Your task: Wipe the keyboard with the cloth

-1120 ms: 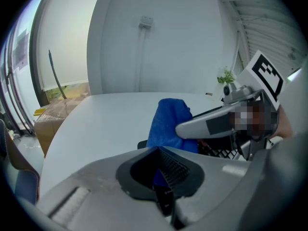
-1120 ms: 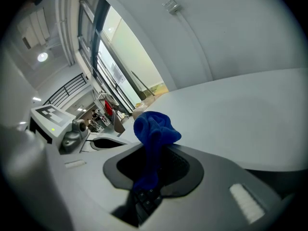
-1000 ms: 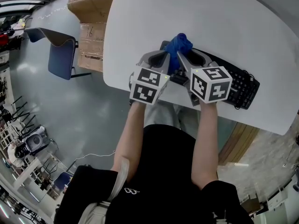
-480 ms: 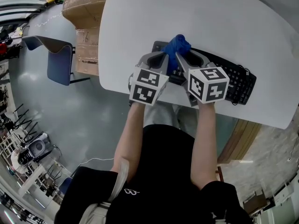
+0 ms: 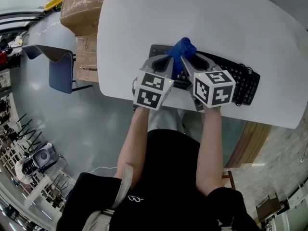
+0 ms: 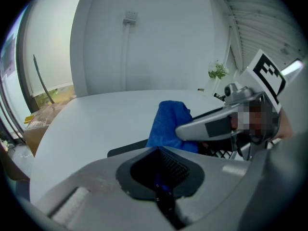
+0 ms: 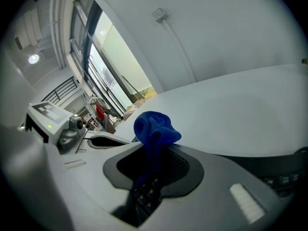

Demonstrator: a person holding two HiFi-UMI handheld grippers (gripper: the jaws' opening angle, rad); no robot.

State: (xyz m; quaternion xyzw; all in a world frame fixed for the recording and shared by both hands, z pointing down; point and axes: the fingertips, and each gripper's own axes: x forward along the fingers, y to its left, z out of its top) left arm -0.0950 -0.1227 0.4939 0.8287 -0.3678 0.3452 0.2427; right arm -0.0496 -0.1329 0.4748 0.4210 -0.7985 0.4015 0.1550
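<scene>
A bunched blue cloth stands up over the left part of the black keyboard on the white table. My left gripper and right gripper meet at the cloth from either side. In the right gripper view the cloth runs down through the shut right gripper, with keyboard keys showing below. In the left gripper view the cloth rises just past the shut left gripper, with a blue scrap in its slit. The right gripper lies across the cloth.
Cardboard boxes stand on the floor off the table's left edge, with a blue chair beside them. The table's near edge runs just under the gripper cubes. The keyboard's cable end is at the right.
Both grippers with the cloth have slid a little to the right along the keyboard, so more of its left end shows. Neither grip has changed.
</scene>
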